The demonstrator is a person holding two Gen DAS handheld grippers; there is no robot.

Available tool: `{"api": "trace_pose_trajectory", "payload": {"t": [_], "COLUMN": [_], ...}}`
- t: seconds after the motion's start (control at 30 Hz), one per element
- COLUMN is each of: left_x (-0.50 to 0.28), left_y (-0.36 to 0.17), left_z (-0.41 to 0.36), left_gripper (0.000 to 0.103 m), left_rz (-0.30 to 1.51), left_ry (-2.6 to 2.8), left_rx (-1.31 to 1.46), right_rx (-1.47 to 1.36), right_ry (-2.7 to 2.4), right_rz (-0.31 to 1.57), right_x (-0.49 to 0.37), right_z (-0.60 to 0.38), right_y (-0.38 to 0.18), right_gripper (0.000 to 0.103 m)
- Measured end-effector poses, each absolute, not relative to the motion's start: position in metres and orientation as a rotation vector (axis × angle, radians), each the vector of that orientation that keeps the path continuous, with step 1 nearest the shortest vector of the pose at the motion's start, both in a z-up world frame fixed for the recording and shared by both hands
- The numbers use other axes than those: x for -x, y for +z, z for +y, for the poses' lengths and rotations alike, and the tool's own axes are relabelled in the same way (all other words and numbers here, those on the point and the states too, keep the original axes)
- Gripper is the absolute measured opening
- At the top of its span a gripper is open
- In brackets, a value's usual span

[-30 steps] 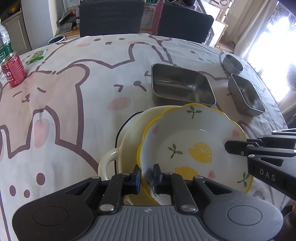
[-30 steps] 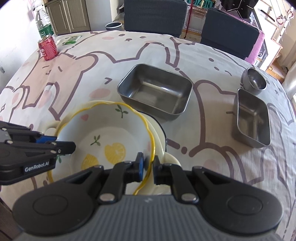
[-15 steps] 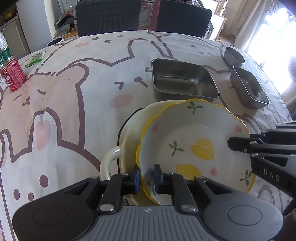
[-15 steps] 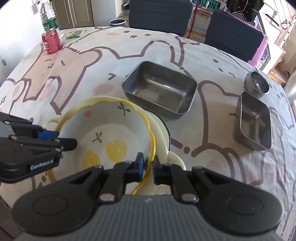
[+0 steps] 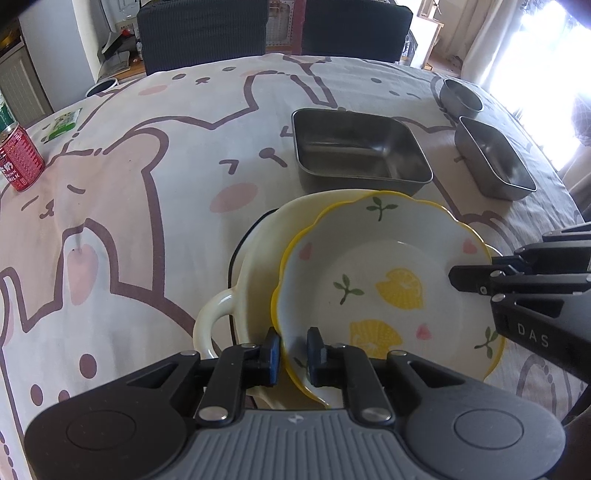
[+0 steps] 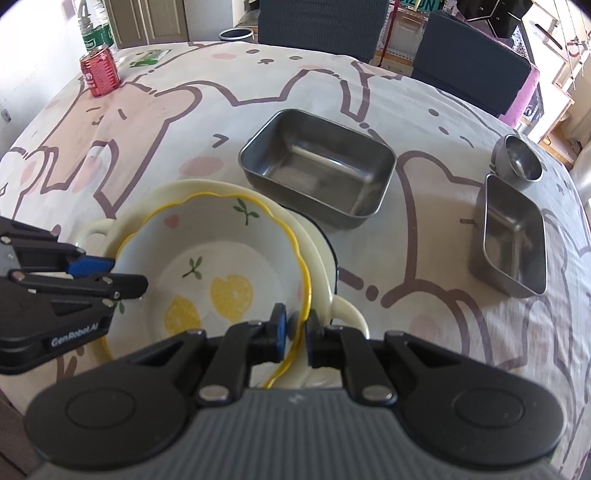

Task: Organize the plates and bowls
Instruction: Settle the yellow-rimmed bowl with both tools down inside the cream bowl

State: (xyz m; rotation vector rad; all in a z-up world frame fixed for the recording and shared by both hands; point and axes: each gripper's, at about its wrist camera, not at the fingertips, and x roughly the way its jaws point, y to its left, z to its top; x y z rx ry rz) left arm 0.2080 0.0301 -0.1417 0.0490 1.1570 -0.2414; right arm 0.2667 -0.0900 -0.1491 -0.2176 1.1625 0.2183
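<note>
**Lemon bowl held from both sides over the cream dish**

You grip the lemon bowl (image 5: 373, 280) by opposite rims: left tool (image 5: 294, 349) clenched on its left edge, right tool (image 6: 294, 330) on its right. It sits directly above the cream dish (image 6: 325, 258) on the bench (image 5: 147, 177), so your move is straight down.

Counts on the table (image 5: 177, 155):
- Ceramic dishes: two, a lemon-print bowl (image 5: 384, 280) and a cream handled dish (image 5: 255, 273).
- Steel rectangular trays: two, large (image 5: 354, 151) and small (image 5: 493, 158).
- Steel round bowl (image 5: 460, 96): one.
- Red can (image 5: 18, 158): one.
- Green packet (image 5: 62, 123): one.
- Bottle (image 6: 90, 27): one.
</note>
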Motion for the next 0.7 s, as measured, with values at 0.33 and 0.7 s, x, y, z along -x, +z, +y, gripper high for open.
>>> {"api": "trace_pose_trajectory", "payload": {"t": [0.33,0.7], "left_x": [-0.208,-0.203], "left_y": [-0.140,-0.137], "left_z": [0.035,0.037], "left_gripper": [0.016,0.012], "left_rz": [1.163,1.150], "left_ry": [-0.256,-0.263], "left_rx": [-0.028,-0.054], "right_rx": [0.138,-0.021], "right_ry": [0.244,0.265], "right_rz": [1.201,1.251], "right_x": [-0.276,-0.288], "right_z": [-0.100,-0.119], "right_y": [-0.156,-0.169], "right_gripper": [0.013,0.012]}}
